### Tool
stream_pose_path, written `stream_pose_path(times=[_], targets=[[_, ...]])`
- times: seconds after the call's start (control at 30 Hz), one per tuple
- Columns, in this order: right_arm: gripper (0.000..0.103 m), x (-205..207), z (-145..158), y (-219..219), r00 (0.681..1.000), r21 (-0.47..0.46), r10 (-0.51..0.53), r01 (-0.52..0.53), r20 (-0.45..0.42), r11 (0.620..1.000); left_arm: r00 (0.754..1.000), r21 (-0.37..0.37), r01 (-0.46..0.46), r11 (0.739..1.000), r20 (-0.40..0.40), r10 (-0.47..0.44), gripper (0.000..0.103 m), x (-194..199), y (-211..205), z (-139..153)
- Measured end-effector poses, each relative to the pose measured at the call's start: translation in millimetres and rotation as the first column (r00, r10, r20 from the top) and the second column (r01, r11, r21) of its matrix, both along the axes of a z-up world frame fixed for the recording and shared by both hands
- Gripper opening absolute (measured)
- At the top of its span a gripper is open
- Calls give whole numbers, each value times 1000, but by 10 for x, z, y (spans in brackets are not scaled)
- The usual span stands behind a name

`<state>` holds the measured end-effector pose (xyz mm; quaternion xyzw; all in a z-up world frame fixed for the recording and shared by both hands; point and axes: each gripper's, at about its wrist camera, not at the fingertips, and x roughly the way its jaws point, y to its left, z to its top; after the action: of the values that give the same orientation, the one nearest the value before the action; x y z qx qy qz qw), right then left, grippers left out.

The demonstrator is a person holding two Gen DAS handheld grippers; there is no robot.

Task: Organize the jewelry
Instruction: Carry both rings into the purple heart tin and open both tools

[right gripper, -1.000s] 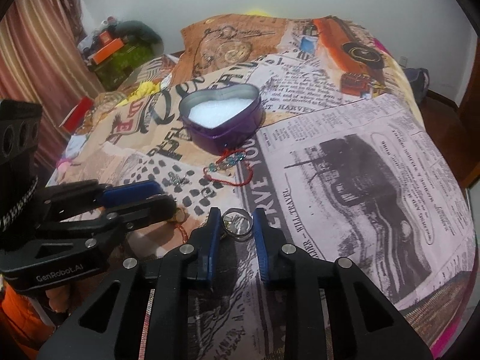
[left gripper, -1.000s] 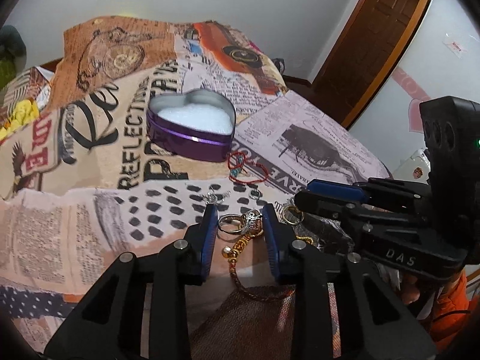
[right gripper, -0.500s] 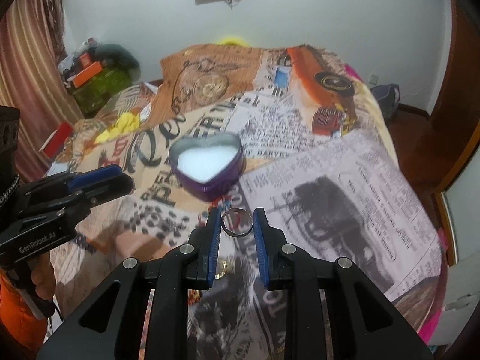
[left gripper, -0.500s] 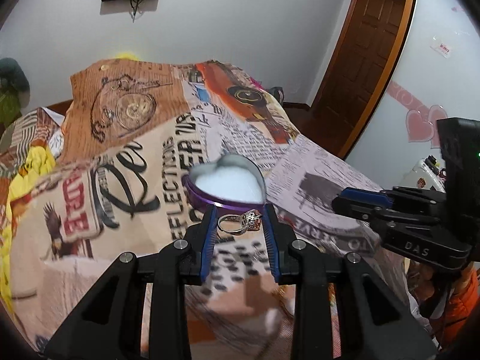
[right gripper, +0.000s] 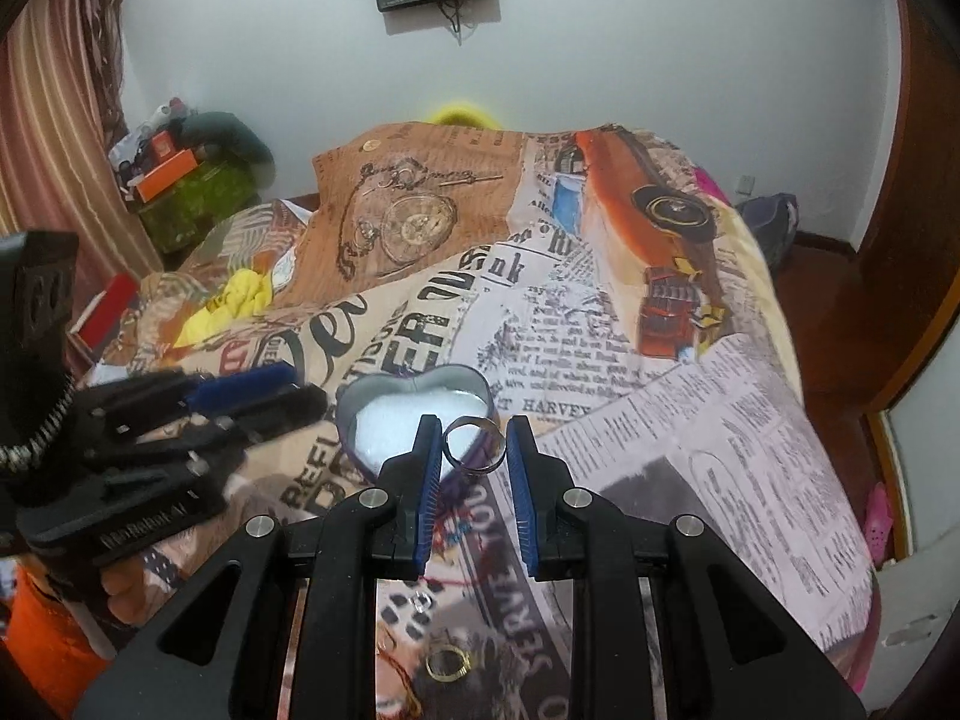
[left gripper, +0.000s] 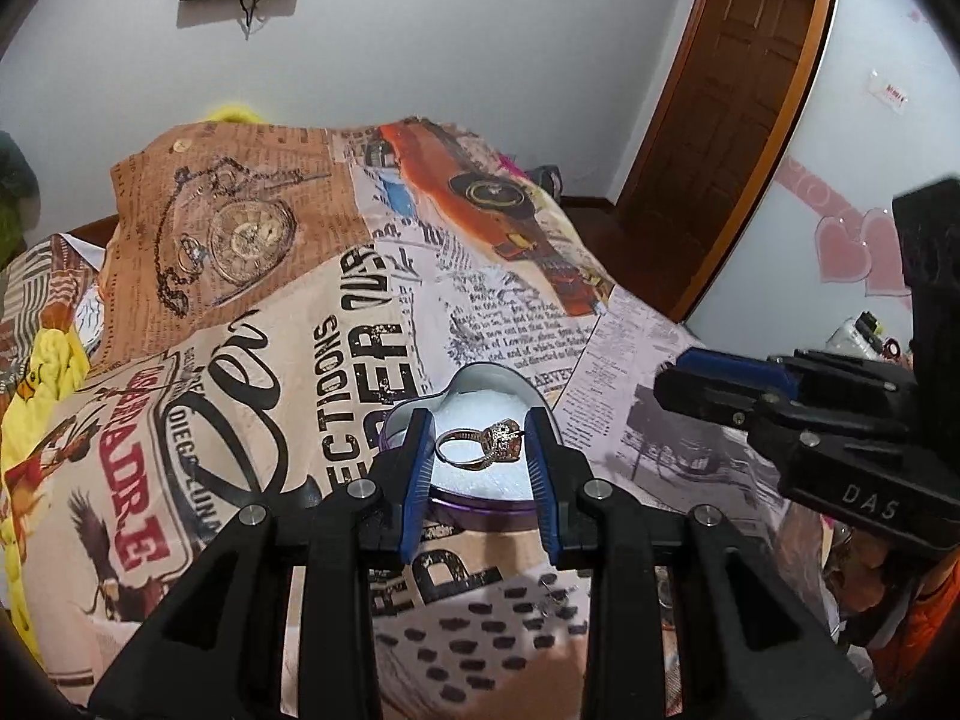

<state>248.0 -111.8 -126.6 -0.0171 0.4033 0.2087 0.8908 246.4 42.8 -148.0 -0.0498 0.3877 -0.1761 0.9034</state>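
Rings in both grips, we hover at the heart-shaped purple tin with its white padded lining (left gripper: 480, 384), which sits open on the newspaper-print bedspread (left gripper: 252, 396). Our left gripper (left gripper: 480, 450) has its jaws narrowed onto a silver ring with a jewelled cluster top (left gripper: 486, 447), pinched across its width and hanging right above the white lining. Our right gripper (right gripper: 471, 441) has its jaws drawn closer still around a plain silver band (right gripper: 474, 438), poised over the tin's near edge in that view. A second ago both rings were only just being pinched off the bedspread among the other pieces, with the tin well ahead; now both are lifted clear and carried up to it, so the pickup looks done and the drop into the tin seems to be next. A gold ring (right gripper: 447, 663) and a red thread bracelet (right gripper: 456, 531) lie on the bedspread below the right gripper, apparently waiting their turn.
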Motion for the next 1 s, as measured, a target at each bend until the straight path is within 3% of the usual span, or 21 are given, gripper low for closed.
stream_pose_path(times=[0.53,1.0], targets=[[20,549,-303,203,977,42,151,-147,-149,988,991,56,-19,998,-128,26,30,310,-119,-358],[20,728,-452,292,952,48,206,-200,-228,979,989,80,-42,996,-136,53,30,351,-169,-380]])
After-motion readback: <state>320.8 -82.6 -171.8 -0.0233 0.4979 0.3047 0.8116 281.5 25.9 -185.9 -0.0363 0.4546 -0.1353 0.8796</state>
